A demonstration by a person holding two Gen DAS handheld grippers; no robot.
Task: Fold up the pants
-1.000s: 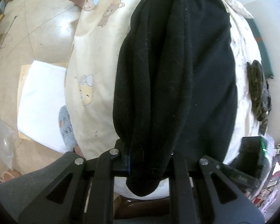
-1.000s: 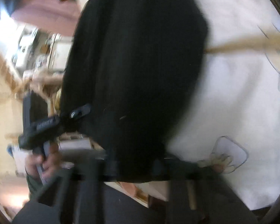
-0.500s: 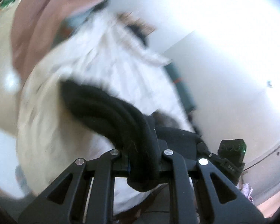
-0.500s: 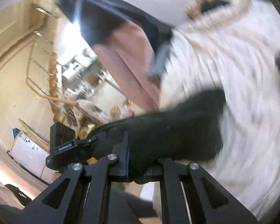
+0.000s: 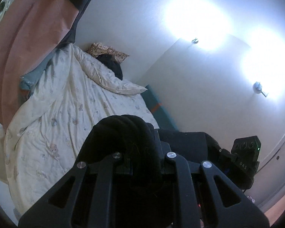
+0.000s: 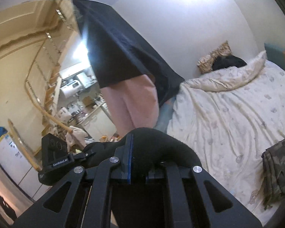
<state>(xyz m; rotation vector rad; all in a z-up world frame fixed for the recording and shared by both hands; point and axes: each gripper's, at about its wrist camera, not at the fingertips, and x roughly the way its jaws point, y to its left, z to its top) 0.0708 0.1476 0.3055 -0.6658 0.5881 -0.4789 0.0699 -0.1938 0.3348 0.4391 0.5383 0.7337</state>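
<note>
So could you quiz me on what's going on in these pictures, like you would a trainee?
1. True or false: both grippers are clamped on black fabric.
2. Multiple choice: what covers the bed? A) a plain blue blanket B) a cream quilt with small bear prints C) a bare mattress
3. Fill in: at the right edge of the right wrist view, a ____-patterned garment lies on the quilt.

Key:
1. True. The left gripper and the right gripper each pinch a bunch of the black pants.
2. B, the cream quilt.
3. Camouflage: the camouflage garment.
</note>
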